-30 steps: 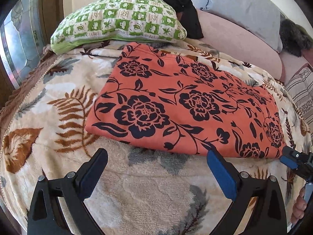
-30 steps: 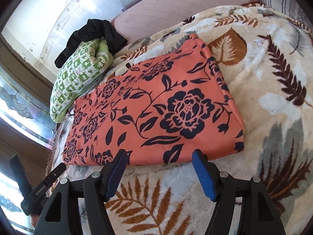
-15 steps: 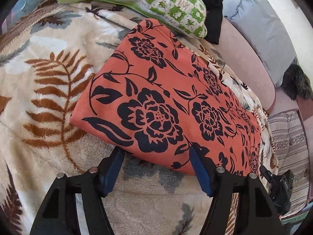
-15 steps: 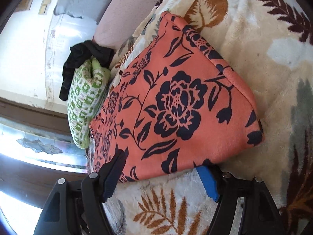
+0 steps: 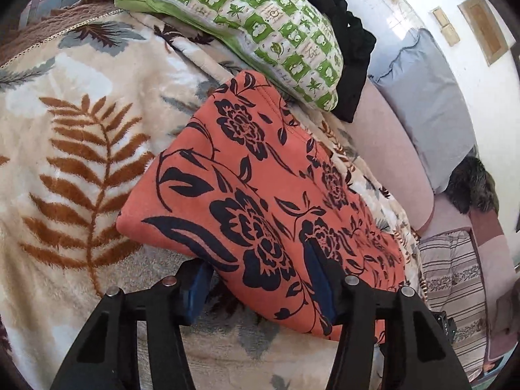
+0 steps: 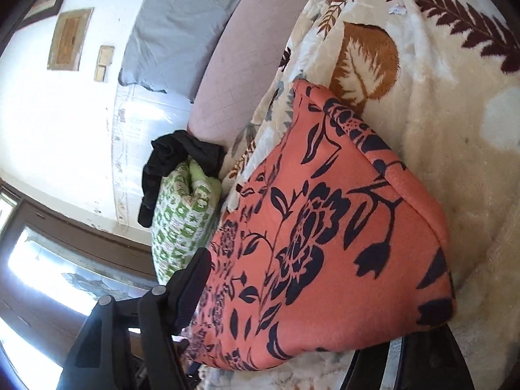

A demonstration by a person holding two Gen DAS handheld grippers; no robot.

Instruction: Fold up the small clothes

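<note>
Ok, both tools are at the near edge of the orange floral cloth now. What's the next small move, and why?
Probably close both tools onto the hem before lifting. The left tool, whose jaws have just been closing, has the orange floral cloth between its fingers, and the right tool straddles the other corner. Whether either pad pair pinches yet is unclear, and the cloth rests on the leaf-print blanket.

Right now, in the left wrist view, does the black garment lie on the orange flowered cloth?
No, the black garment lies behind the green checked pillow, apart from the orange flowered cloth.
</note>
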